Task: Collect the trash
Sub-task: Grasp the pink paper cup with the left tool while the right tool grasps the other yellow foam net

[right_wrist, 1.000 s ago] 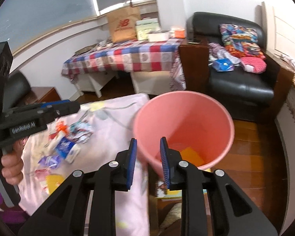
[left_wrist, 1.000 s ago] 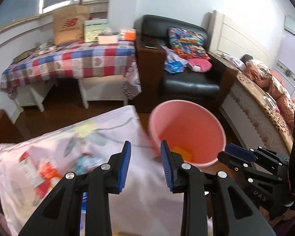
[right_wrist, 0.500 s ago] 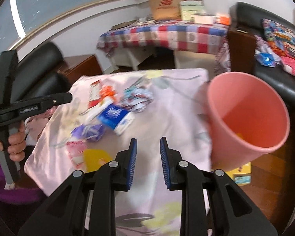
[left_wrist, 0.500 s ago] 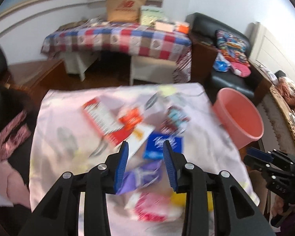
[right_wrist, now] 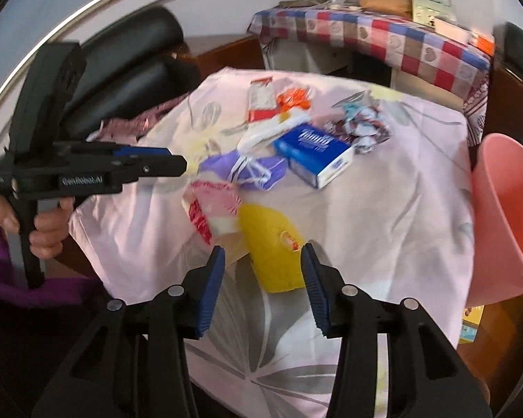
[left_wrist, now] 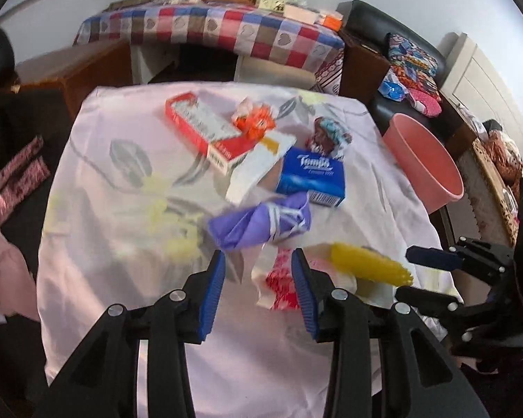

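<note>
Both grippers are coming in over the trash pile, so this is the reach, ahead of any pick. My left gripper (left_wrist: 258, 292) has its jaws opening, nothing pressed between them; the purple wrapper (left_wrist: 261, 223) lies just past the tips and the red-and-white wrapper (left_wrist: 279, 282) sits right by the right-hand pad. My right gripper (right_wrist: 263, 287) is opening too, pads clear of everything, with the yellow packet (right_wrist: 272, 247) lying in the gap but not pinched.

Next move, as I judge it: drop the right jaws around that yellow packet and close, while the left settles on the purple wrapper or the red-and-white one. They overlap, so I need a clean bite on one piece only, without snagging the pink cloth (left_wrist: 122, 244) underneath.

Farther up the cloth wait the blue tissue pack (left_wrist: 312, 177), a long red box (left_wrist: 205, 129), an orange wrapper (left_wrist: 256, 122) and a crumpled foil wrapper (left_wrist: 329, 136). The pink bucket (right_wrist: 505, 209) stands off the table's right edge, open and tilted in the right view, close enough for the drop. The two grippers sit near each other, so crossing paths is a risk.
</note>
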